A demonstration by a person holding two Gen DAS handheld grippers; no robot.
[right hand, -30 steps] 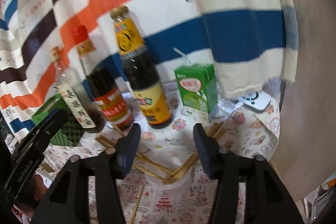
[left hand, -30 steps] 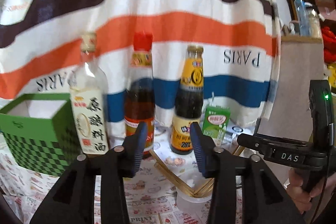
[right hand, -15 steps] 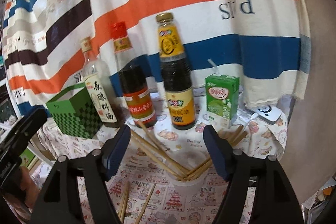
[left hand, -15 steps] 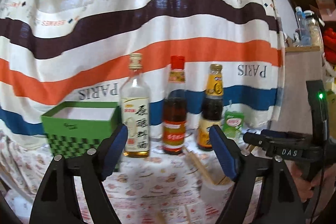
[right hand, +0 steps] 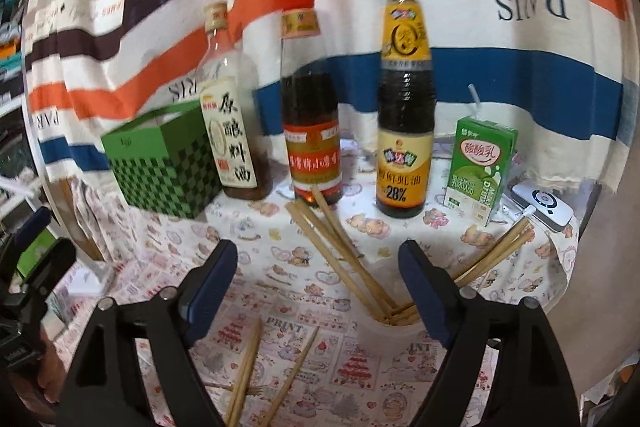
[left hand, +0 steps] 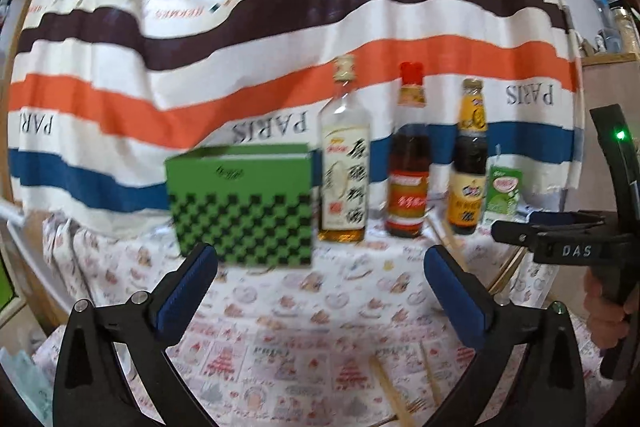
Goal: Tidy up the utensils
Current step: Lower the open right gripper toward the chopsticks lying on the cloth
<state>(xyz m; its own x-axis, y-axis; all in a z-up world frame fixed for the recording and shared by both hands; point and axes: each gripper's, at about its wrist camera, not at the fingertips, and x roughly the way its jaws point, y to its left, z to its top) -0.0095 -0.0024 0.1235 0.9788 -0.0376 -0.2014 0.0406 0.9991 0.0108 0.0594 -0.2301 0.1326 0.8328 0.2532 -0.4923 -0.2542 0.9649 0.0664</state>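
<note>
The task looks partly done: several chopsticks [right hand: 340,259] stand in a clear cup [right hand: 384,331] on the table [right hand: 280,267], but two loose chopsticks [right hand: 248,367] lie flat before it. The left claw [left hand: 320,291] and right claw [right hand: 318,285] are opening, both empty. The curtain [right hand: 532,3] reads "PARIS", the dark bottle [right hand: 404,131] "28%".

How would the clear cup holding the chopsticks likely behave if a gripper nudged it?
The clear cup looks thin and light, so probably slides easily. Its chopsticks lean far past the rim, so it may well tip.
</note>
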